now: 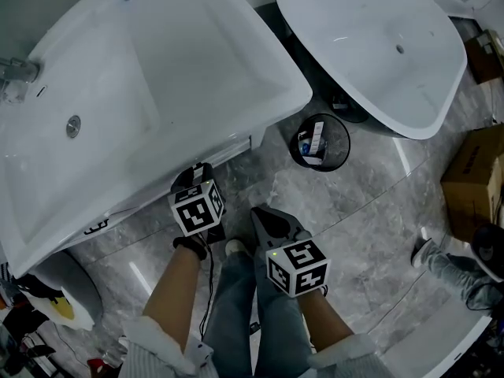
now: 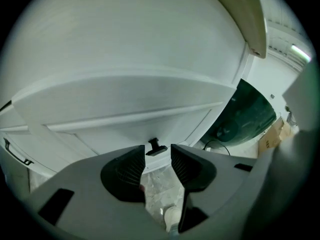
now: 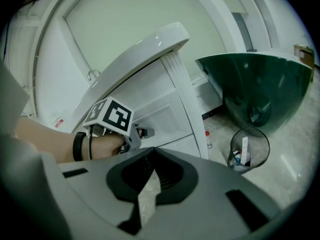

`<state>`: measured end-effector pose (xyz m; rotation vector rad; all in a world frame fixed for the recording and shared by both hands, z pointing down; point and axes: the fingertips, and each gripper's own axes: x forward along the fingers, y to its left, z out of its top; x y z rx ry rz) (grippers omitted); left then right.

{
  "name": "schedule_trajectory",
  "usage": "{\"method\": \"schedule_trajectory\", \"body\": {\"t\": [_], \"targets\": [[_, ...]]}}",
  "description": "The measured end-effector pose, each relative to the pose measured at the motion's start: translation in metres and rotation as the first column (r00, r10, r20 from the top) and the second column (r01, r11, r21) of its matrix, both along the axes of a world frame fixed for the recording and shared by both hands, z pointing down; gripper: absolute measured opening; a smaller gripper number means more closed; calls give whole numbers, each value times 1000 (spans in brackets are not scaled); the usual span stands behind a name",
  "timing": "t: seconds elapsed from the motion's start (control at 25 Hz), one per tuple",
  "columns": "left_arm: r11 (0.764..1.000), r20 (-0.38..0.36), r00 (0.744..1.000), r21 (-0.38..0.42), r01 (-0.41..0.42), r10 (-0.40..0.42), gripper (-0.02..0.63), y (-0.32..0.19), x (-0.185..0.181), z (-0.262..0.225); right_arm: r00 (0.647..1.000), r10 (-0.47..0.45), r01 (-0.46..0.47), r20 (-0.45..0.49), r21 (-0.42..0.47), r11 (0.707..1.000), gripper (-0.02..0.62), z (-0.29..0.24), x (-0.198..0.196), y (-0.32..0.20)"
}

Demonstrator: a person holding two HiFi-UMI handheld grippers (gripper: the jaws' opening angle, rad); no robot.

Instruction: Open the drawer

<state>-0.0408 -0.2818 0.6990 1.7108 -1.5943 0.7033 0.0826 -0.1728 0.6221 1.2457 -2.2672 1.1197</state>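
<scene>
The white drawer front (image 2: 125, 126) sits under the wash basin (image 1: 236, 61) and carries a small black knob (image 2: 156, 145). My left gripper (image 2: 157, 153) is open, its two ribbed pads on either side of the knob and just short of it, not pressing on it. In the head view the left gripper (image 1: 194, 181) reaches under the basin's front edge. From the right gripper view the left gripper (image 3: 141, 132) is seen at the drawer panel (image 3: 165, 116). My right gripper (image 3: 151, 154) hangs back, shut and empty, with its head-view position (image 1: 264, 215) above my legs.
A black wire waste bin (image 1: 320, 142) with litter stands right of the vanity. Behind it is a freestanding tub (image 1: 378, 46). A cardboard box (image 1: 476, 179) and another person's leg (image 1: 445, 266) are at the right. The floor is grey marble.
</scene>
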Motion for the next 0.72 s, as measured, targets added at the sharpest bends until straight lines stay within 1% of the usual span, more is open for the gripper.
{"method": "schedule_trajectory", "body": {"t": [0.36,0.44,0.56,0.72], "targets": [[995,-25,995,-25,93,-94,156,-10,-2,6,1000,-10,10,0,-25,1000,9,7,6,3],[994,-25,994,-44,105,-106,156,-10,-3,10,1000,-15,15,0,-30,999,9,8,6,4],[992,-32,994,-67,106,-108,156,-10,-2,14,1000,-15,15,-2,-41,999,9,12,8,5],[994,-21,996,-72,82,-84,151,-10,-2,14,1000,-13,13,-3,-51,999,9,15,11,7]]}}
